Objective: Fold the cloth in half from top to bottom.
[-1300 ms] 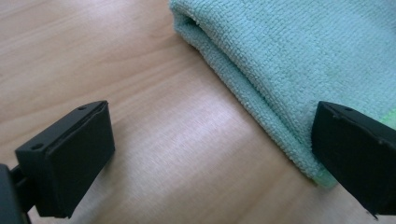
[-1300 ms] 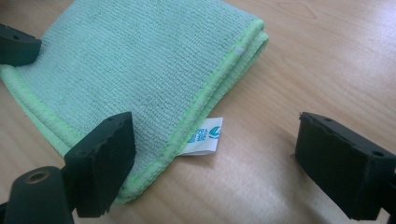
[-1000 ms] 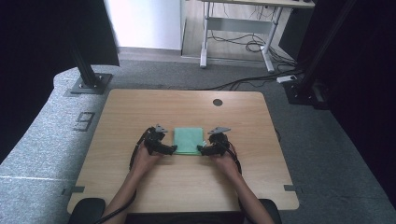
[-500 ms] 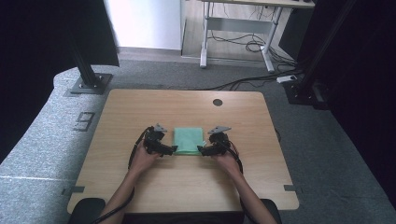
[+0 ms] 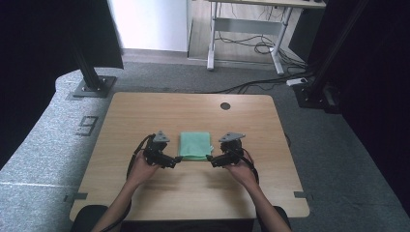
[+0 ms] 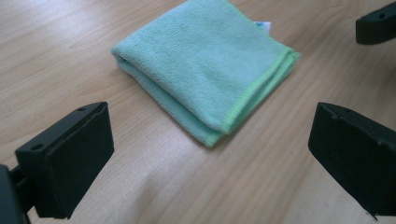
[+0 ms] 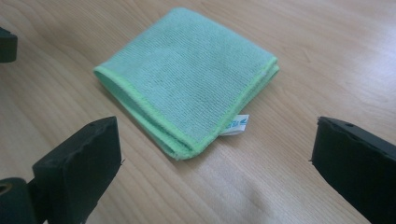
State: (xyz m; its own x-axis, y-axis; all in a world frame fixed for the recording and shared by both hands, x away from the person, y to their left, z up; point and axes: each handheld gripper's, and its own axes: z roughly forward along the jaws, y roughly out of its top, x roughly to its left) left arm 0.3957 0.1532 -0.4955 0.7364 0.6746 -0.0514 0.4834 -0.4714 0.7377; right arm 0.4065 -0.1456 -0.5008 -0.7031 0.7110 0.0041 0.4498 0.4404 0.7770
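A green cloth (image 5: 196,146), folded into a square, lies flat on the wooden table (image 5: 145,111) between my two hands. My left gripper (image 5: 176,161) sits off its near left corner and my right gripper (image 5: 211,160) off its near right corner. Seen from the left gripper view, the cloth (image 6: 205,70) lies just ahead of the left gripper (image 6: 210,158), whose jaws are wide apart and hold nothing. In the right gripper view the cloth (image 7: 187,84), with a small white tag, lies ahead of the right gripper (image 7: 215,168). Its jaws have just been opening and nothing is between them.
A round cable hole (image 5: 225,106) sits near the table's far edge. Black stand bases (image 5: 92,87) rest on the grey floor beyond the table's far corners. A white desk frame (image 5: 241,34) with cables stands farther back.
Both grippers have risen a little and drawn slightly back from the cloth's near corners. The cloth has stayed flat in the same place.
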